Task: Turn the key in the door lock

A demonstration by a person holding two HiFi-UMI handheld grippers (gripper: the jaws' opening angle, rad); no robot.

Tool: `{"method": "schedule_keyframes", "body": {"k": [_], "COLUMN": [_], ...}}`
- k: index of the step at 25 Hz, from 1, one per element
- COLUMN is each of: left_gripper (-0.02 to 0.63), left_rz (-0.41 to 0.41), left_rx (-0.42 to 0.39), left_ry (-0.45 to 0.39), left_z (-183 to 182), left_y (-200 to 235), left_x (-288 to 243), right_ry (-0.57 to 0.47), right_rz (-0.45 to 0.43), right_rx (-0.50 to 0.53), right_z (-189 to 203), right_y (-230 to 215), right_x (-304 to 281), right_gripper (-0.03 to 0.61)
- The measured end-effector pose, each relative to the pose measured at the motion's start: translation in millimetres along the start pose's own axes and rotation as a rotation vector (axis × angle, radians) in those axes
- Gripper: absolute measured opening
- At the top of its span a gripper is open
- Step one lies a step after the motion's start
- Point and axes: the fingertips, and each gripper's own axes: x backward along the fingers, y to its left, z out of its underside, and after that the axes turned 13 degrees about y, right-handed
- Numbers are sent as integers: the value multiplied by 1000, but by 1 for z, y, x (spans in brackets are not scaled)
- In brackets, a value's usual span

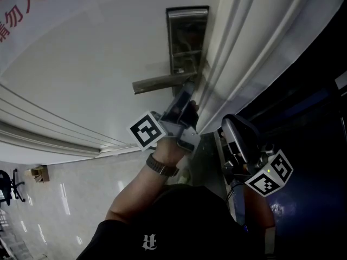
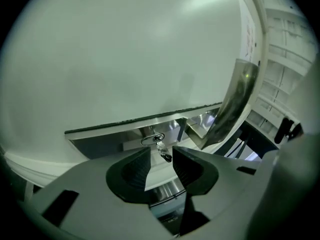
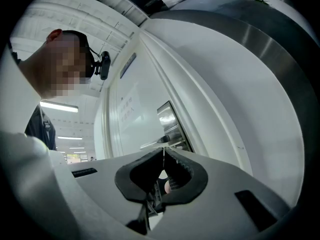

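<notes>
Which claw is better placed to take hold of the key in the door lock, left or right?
Left. The left claw is open with the key just ahead of its tips; the right claw is shut and held farther back.

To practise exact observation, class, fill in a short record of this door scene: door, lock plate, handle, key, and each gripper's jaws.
door: white, plain face
lock plate: metal, fixed on the door
lever handle: metal, sticks out from the plate
key: in the plate's lock, ring attached
left gripper: jaws open, key in line between the tips, pads not pressing it
right gripper: jaws together, nothing between them, held away from the lock
</notes>
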Motion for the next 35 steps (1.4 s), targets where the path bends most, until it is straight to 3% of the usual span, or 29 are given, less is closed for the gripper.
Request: {"method": "schedule_keyframes", "body": {"k": [6,11,19,25,32,35], "left_gripper": [75,75,75,72,72,66], "left_rz": [-19,-158,-284,-432,-510,-580], "left_rx": [-42,-236,-356,-564,-708,-827], "left_ry": [6,75,129,190,240,260], "left_z": [0,1,1,2,3,4], "left_y": [-4,-5,-4,-5,-4,-4], "left_x": [-4,-3,-4,-5,-5,-4], "right_ry": [8,13,18,20,15,10], "right_rz": [5,7,5,-18,-37,-42], "right_rx": [-9,-16,-24,-32,-40,-40], "right_z": [1,2,3,4,6,6], "right_y": [-5,-8,-9,-7,-5,-4], "right_x": [-3,-8,-16,-22,-26,-25], "right_gripper": [15,17,16,15,17,16]}}
